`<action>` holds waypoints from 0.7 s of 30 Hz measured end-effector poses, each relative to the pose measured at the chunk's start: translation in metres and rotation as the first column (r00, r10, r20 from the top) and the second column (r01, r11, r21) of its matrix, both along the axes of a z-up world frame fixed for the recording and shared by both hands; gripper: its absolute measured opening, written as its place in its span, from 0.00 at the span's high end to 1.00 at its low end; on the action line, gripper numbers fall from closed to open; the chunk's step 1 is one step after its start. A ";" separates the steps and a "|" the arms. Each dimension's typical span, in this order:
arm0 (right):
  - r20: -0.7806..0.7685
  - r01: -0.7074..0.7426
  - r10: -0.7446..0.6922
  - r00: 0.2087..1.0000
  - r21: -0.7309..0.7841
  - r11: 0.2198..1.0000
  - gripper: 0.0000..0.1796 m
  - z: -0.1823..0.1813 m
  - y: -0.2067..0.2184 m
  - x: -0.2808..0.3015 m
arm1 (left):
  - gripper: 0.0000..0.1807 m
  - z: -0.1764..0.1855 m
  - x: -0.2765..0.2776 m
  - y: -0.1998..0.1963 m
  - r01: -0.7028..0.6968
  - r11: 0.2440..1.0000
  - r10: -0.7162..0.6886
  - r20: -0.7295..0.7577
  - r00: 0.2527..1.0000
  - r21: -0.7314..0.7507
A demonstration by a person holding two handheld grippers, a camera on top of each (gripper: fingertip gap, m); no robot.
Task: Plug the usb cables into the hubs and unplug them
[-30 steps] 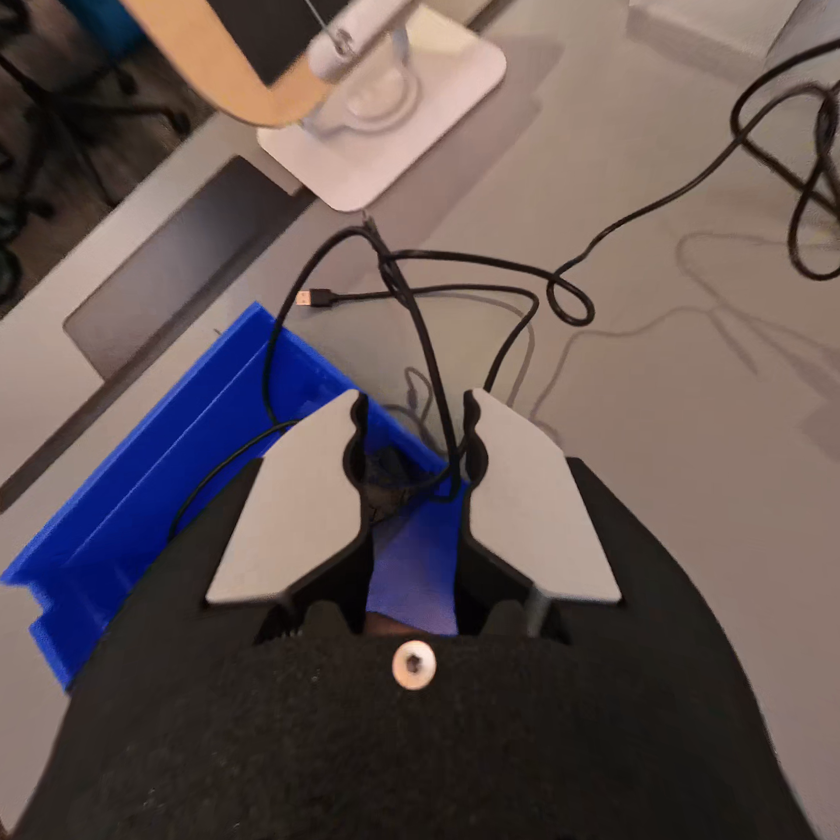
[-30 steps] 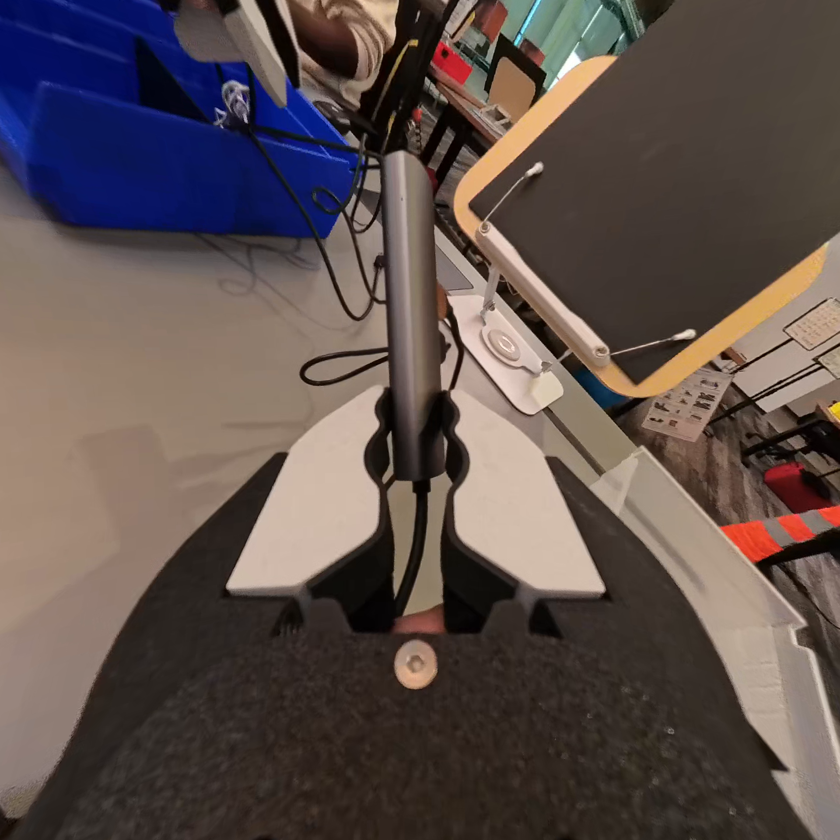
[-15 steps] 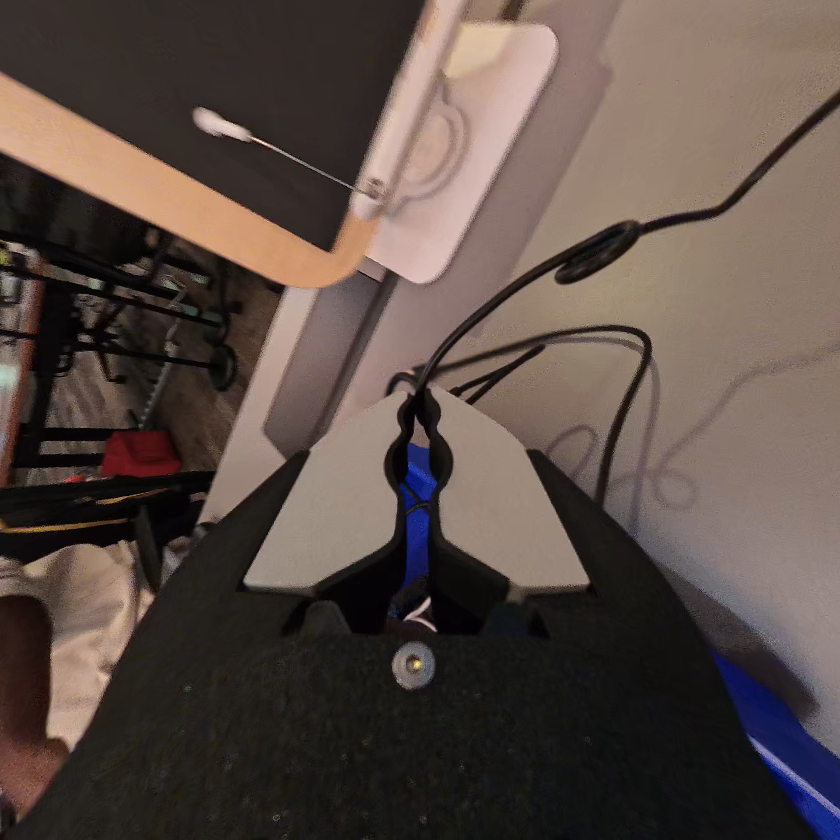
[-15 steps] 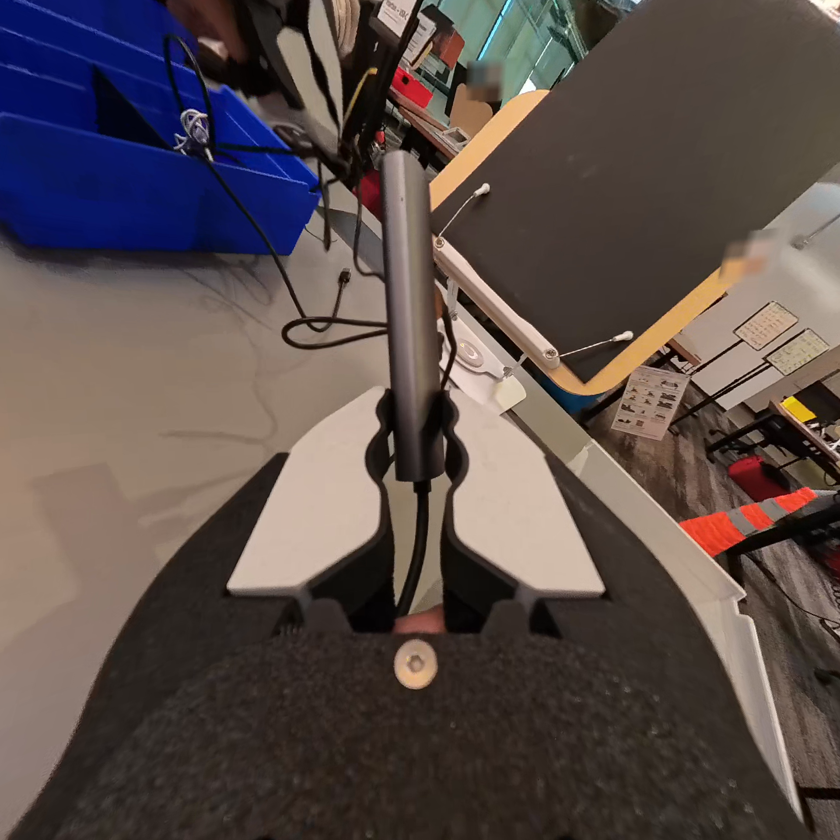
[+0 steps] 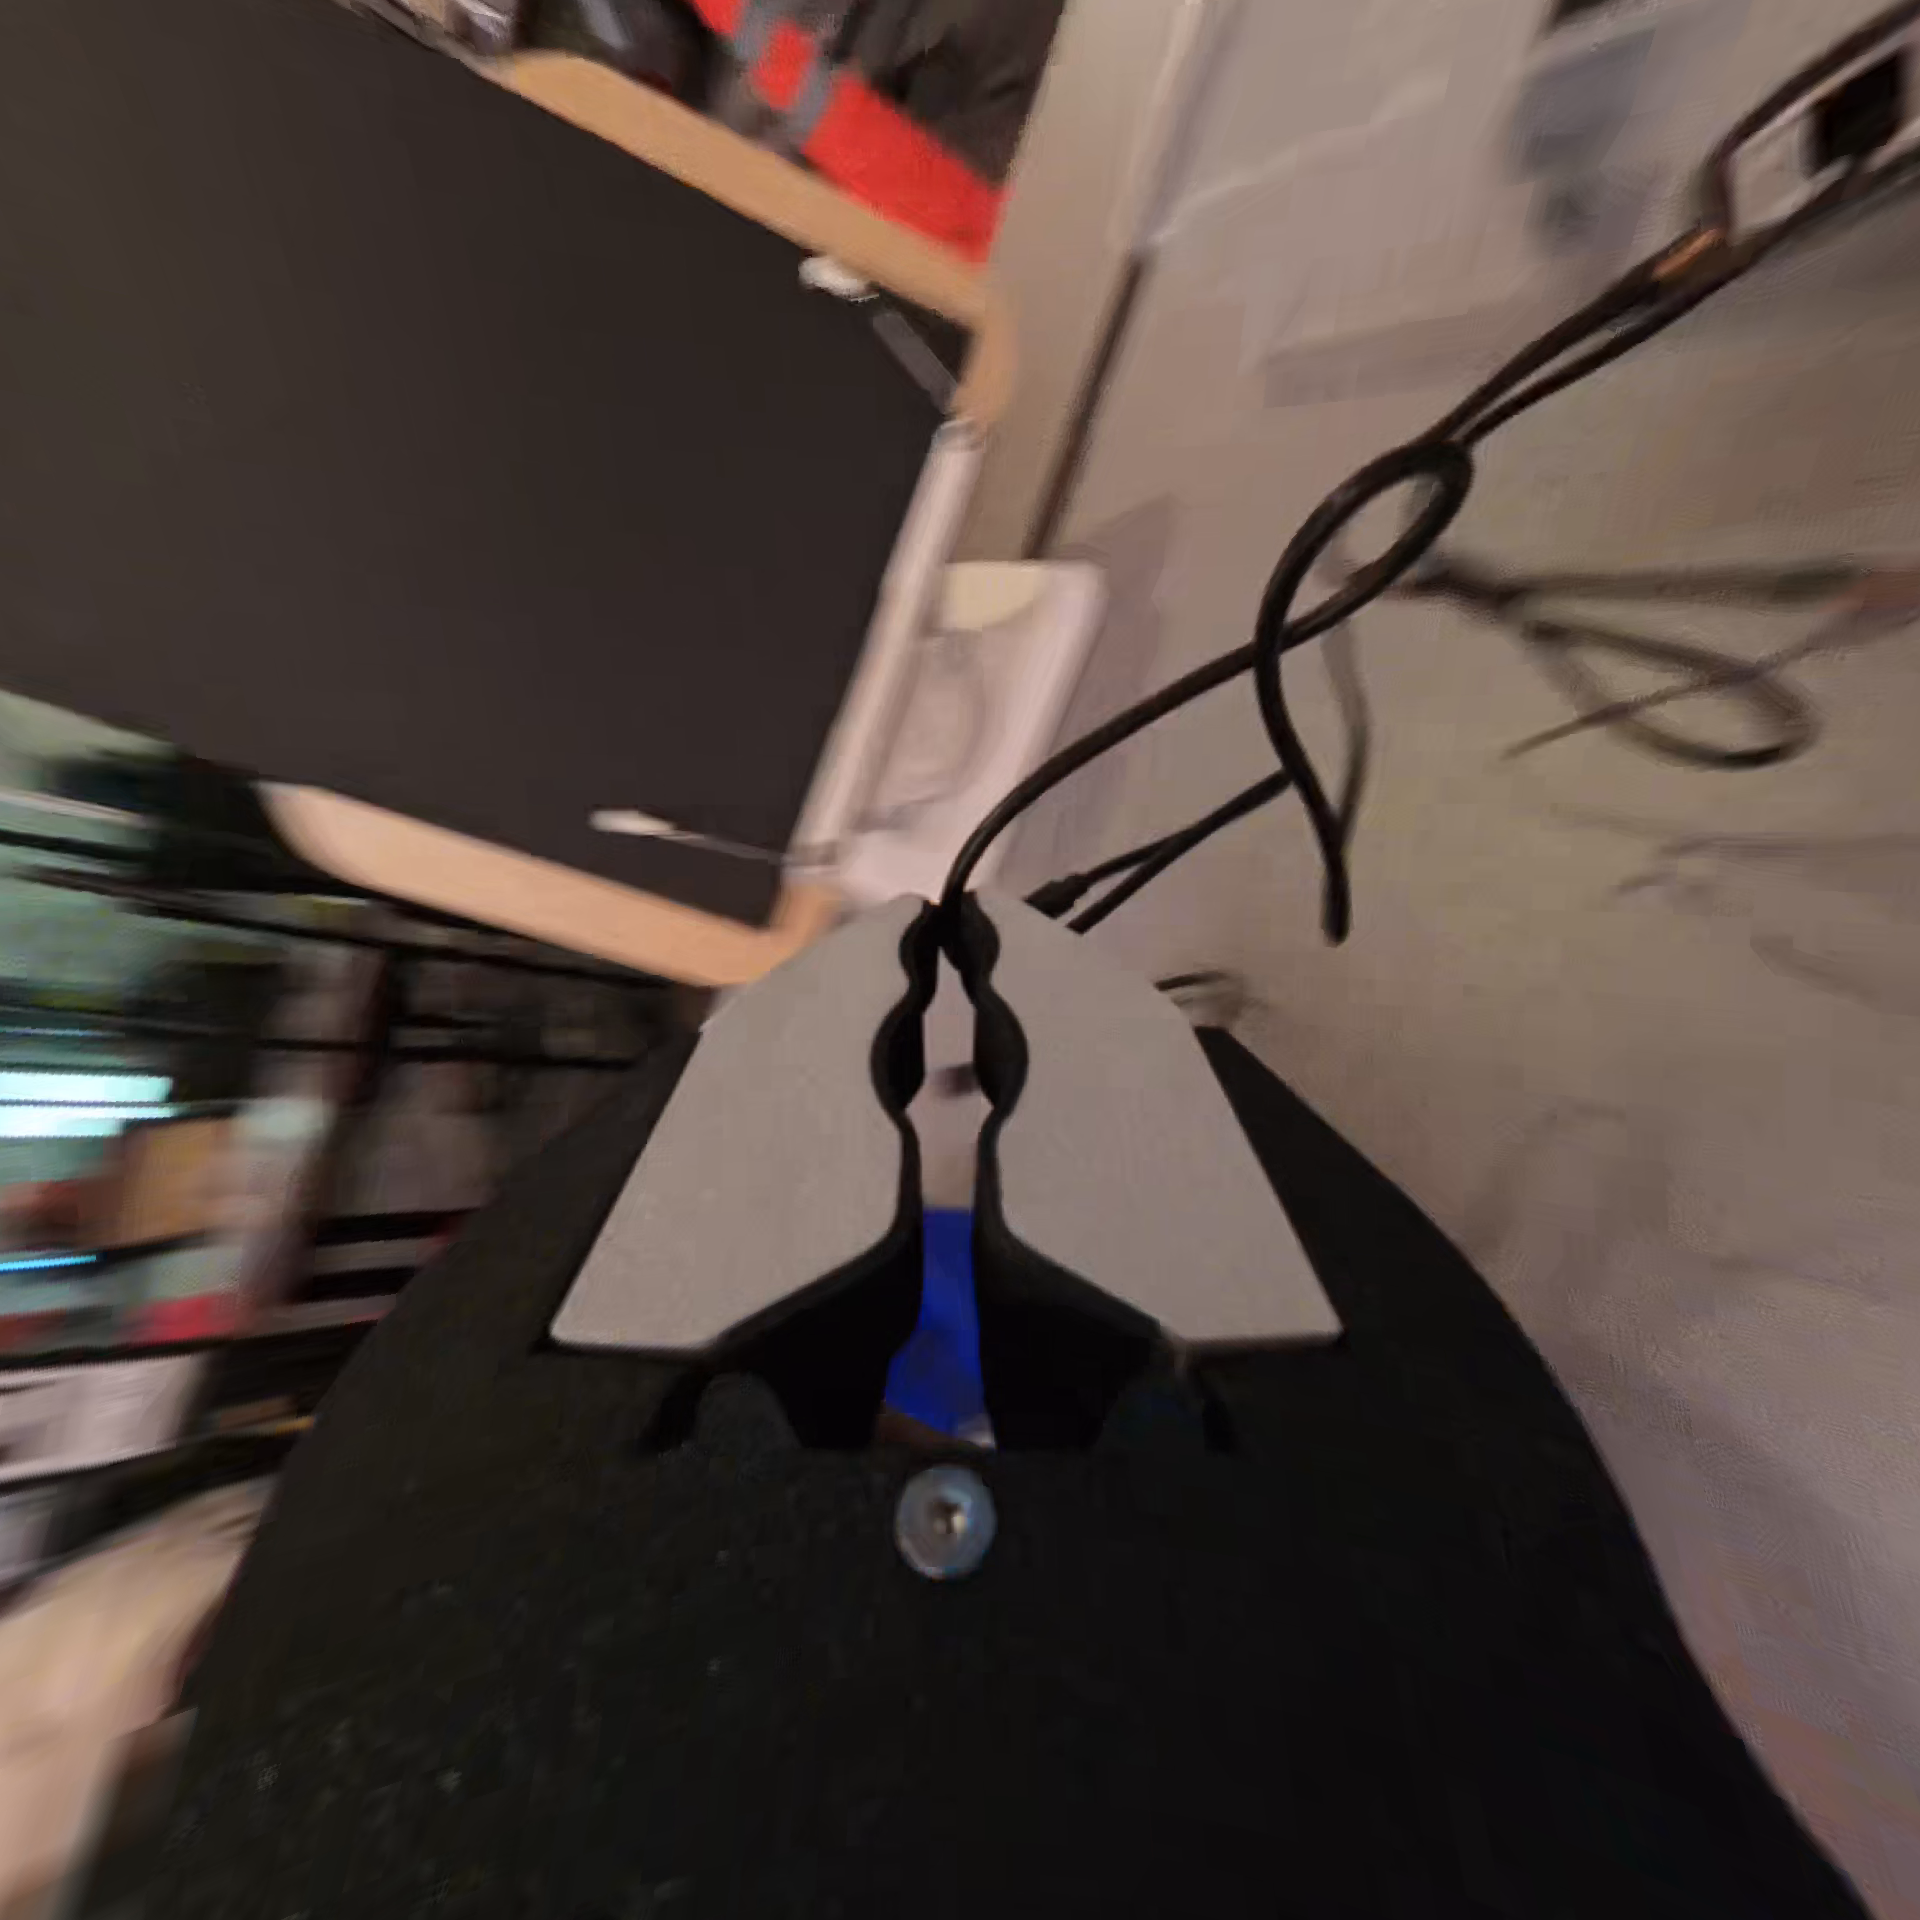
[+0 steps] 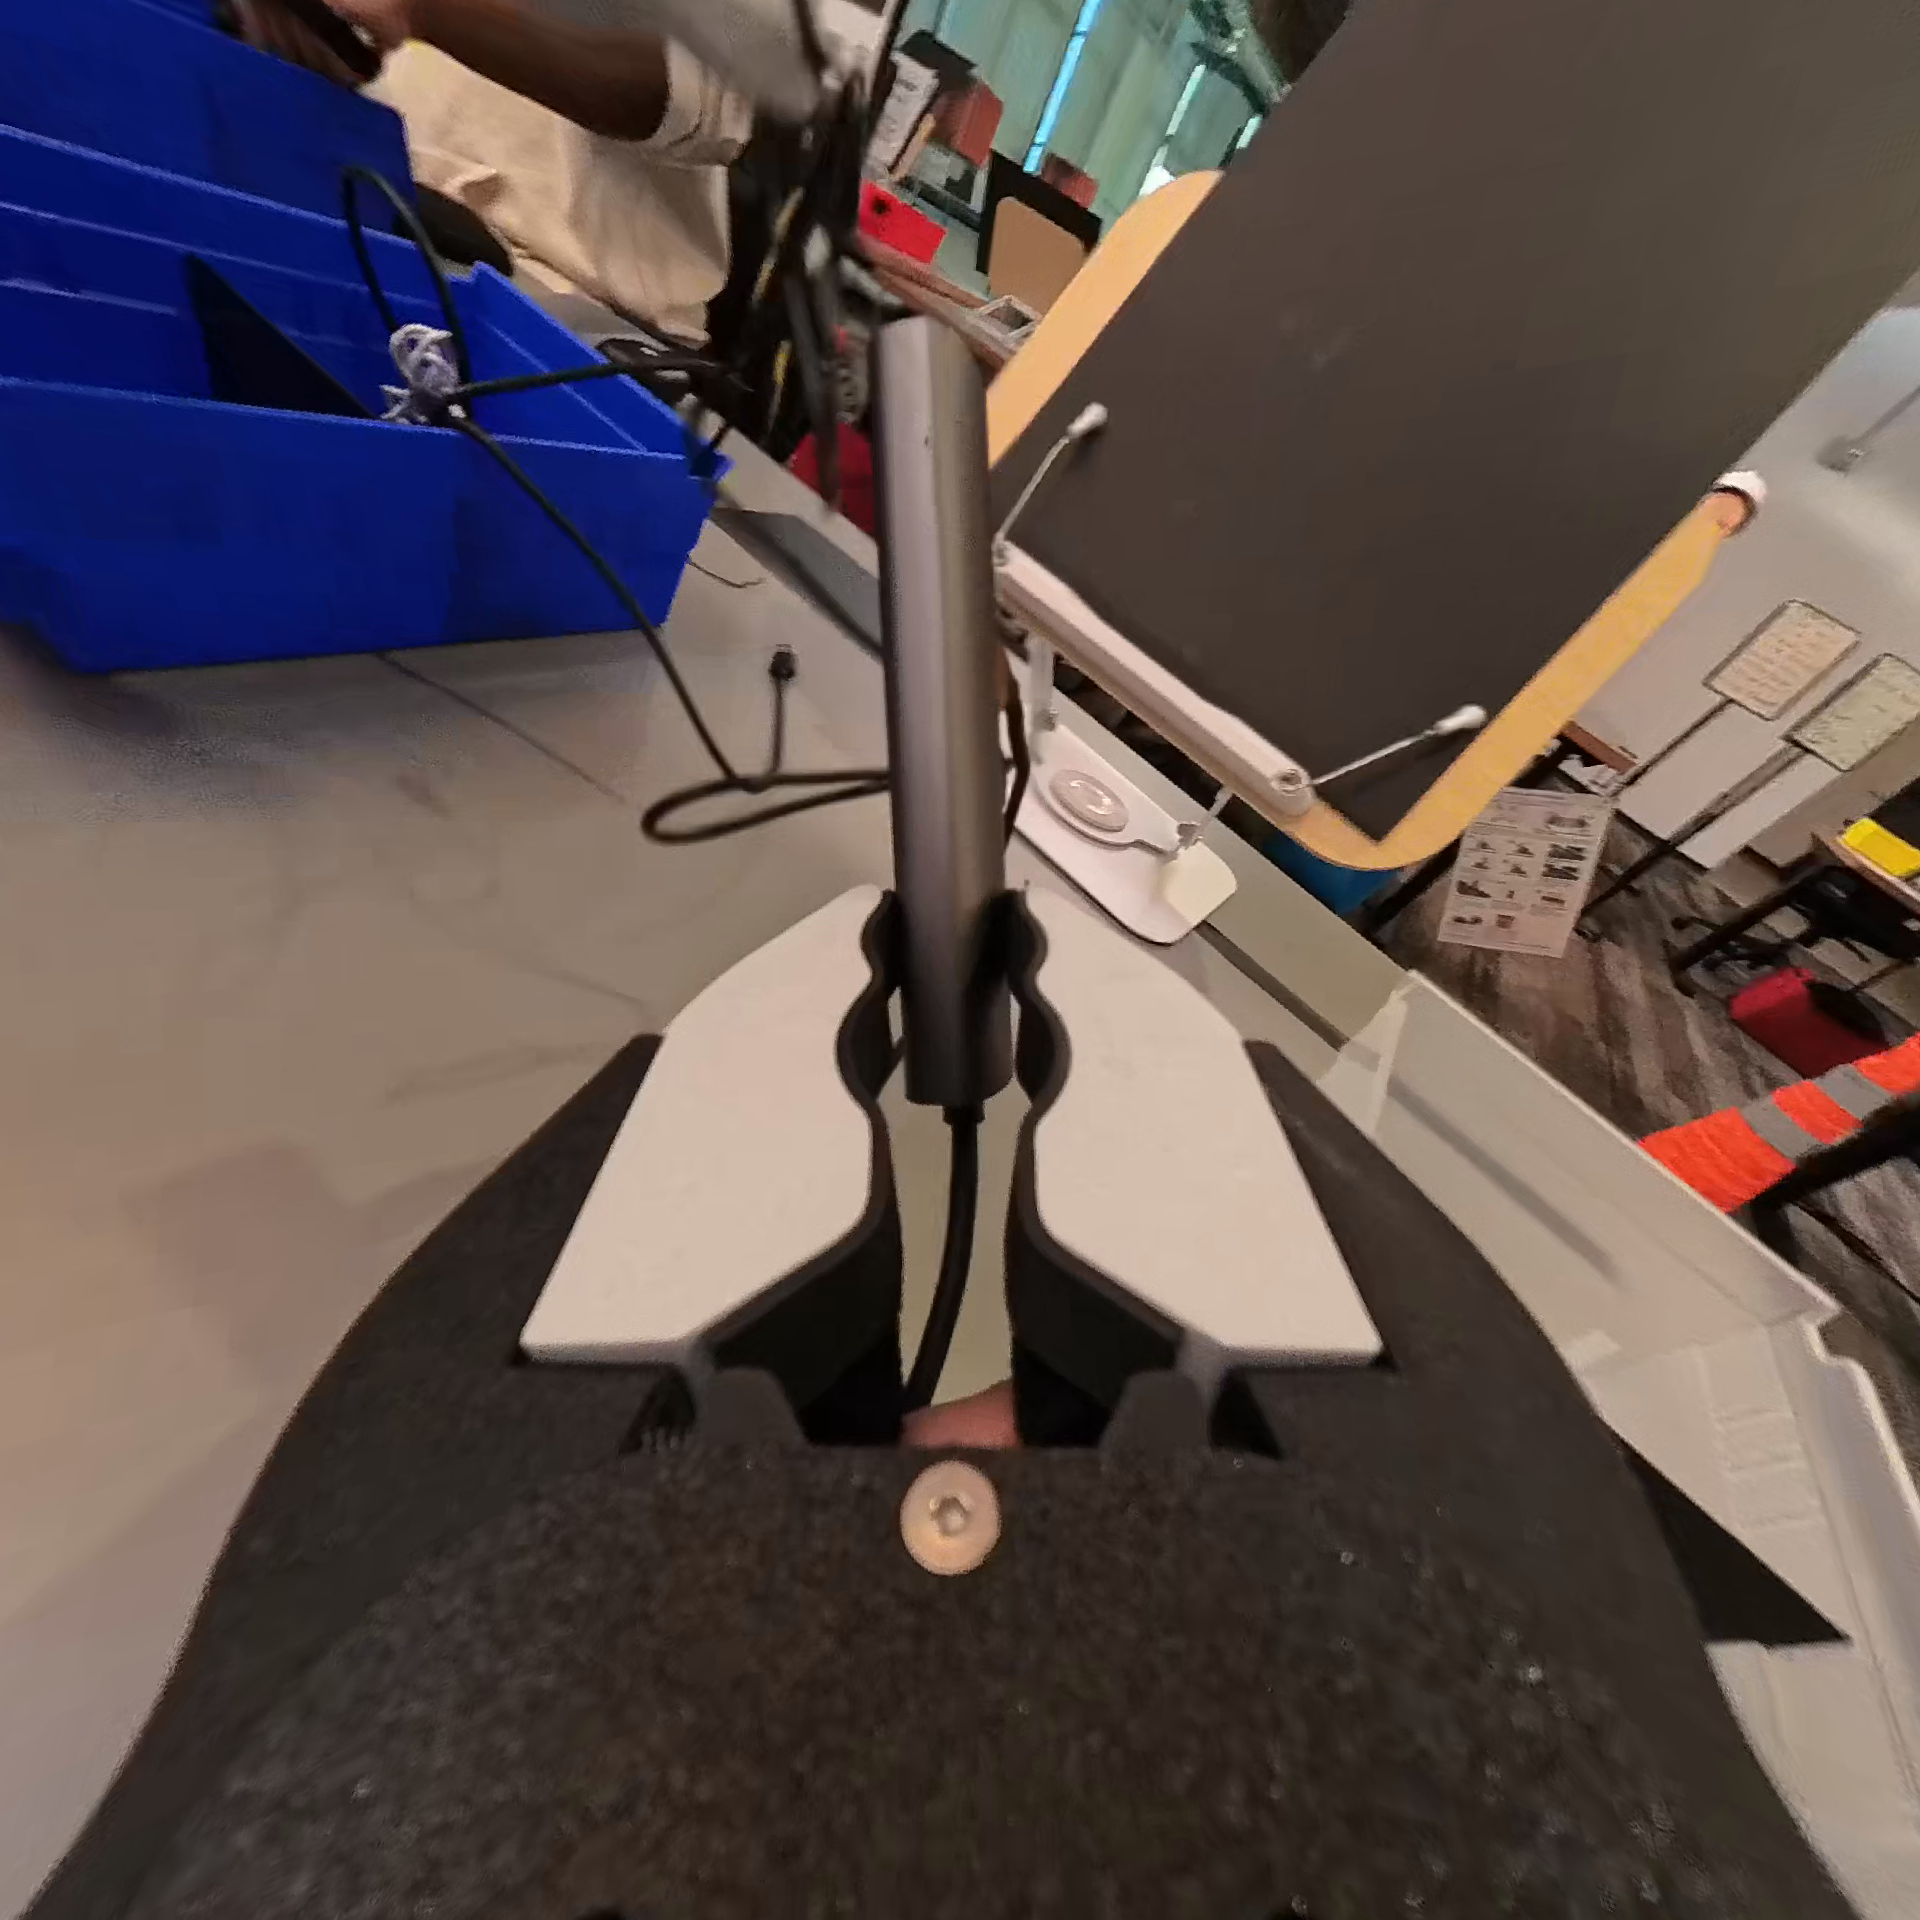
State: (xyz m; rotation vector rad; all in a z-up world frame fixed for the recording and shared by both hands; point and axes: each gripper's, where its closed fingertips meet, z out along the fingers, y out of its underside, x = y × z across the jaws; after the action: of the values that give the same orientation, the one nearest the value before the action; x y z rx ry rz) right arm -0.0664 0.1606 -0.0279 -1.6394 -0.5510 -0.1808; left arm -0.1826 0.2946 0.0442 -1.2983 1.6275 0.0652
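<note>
My left gripper (image 5: 945, 920) is shut on a thin black usb cable (image 5: 1132, 727), pinched at the fingertips and held above the grey table (image 5: 1558, 1143). The cable runs up and right through a loop (image 5: 1351, 561). Its plug is not clear in the blurred left wrist view. My right gripper (image 6: 940, 914) is shut on a dark grey hub (image 6: 935, 644), a long bar that sticks out forward past the fingertips. The hub's own black lead (image 6: 951, 1247) hangs back between the fingers. A black cable (image 6: 582, 551) runs from the blue bin across the table (image 6: 312, 987), with a small plug (image 6: 781, 662) standing up.
A blue divided bin (image 6: 312, 520) stands at the far left of the right wrist view. A black panel with a tan edge (image 6: 1455, 416) on a white stand (image 6: 1122, 862) stands at the table's far edge. A person's sleeve (image 6: 623, 197) shows behind the bin.
My left gripper closed on the black cable above the blue bin, lifted it and swung toward the black panel. My right gripper kept its hold on the hub and shifted slightly.
</note>
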 end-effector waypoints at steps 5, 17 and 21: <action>0.036 0.109 -0.112 0.993 0.061 0.992 0.90 -0.002 0.002 0.021 | 0.86 -0.096 0.025 -0.046 -0.137 0.813 0.148 -0.027 0.989 -0.566; 0.614 0.013 -0.279 0.738 0.401 0.916 0.90 -0.006 -0.011 -0.016 | 0.68 -0.064 0.027 -0.147 0.388 0.084 0.269 0.396 0.878 -0.918; 0.711 -0.097 -0.307 0.633 0.466 0.879 0.90 -0.011 -0.018 -0.044 | 0.73 -0.079 0.031 -0.168 0.368 -0.029 0.212 0.354 0.911 -0.929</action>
State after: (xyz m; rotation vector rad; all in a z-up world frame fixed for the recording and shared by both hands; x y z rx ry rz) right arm -0.1102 0.1429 -0.0388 -1.0435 -0.9689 -1.0802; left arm -0.1513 0.1261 -0.0350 -2.0386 1.1836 -1.7922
